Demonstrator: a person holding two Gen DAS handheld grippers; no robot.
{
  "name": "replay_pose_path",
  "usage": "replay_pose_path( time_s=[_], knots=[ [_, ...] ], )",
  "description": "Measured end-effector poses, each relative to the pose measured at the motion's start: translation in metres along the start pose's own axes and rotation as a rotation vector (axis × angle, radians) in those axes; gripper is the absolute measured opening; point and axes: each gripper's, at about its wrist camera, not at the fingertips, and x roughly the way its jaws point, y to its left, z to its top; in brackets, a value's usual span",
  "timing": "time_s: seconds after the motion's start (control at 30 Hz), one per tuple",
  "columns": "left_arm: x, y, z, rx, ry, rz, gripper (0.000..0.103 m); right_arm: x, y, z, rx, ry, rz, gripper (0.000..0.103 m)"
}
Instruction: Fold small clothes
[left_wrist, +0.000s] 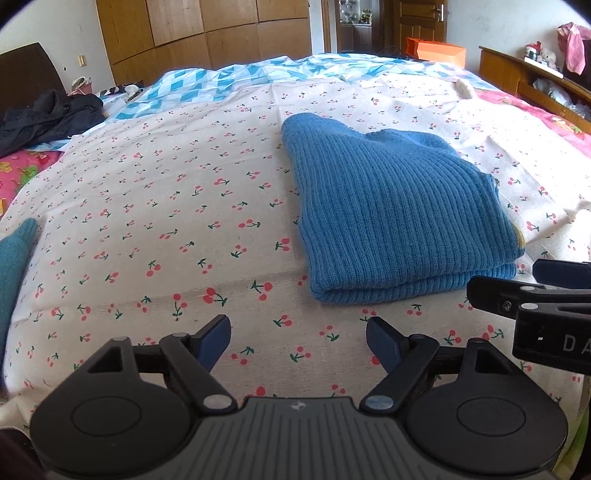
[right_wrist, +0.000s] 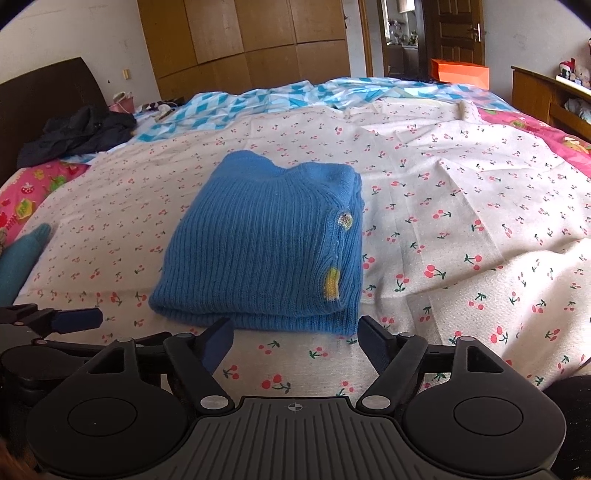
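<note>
With the left gripper (left_wrist: 298, 341) and right gripper (right_wrist: 295, 341) both hanging wide open and empty, the folded blue ribbed knit sweater (right_wrist: 266, 243) is lying just ahead of the right one, where a careless nudge risks unfolding it.

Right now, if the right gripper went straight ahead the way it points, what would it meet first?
The right gripper is open and holds nothing. Straight ahead lies the near folded edge of the blue sweater on the cherry sheet. It would likely meet that edge first, though its height above the sheet is unclear.
</note>
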Motion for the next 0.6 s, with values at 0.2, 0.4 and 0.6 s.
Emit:
replay_pose_path(
  time_s=[0.2, 0.4, 0.6],
  knots=[
    [0.001, -0.001, 0.002, 0.007, 0.012, 0.010, 0.089, 0.003, -0.001, 0.001, 0.006, 0.003, -0.014, 0.079],
    [0.004, -0.003, 0.006, -0.002, 0.041, 0.029, 0.092, 0.006, -0.006, 0.003, 0.024, 0.004, -0.021, 0.084],
    [0.005, -0.002, 0.009, -0.022, 0.071, 0.054, 0.093, 0.006, -0.011, 0.004, 0.040, 0.015, -0.019, 0.084]
  ],
)
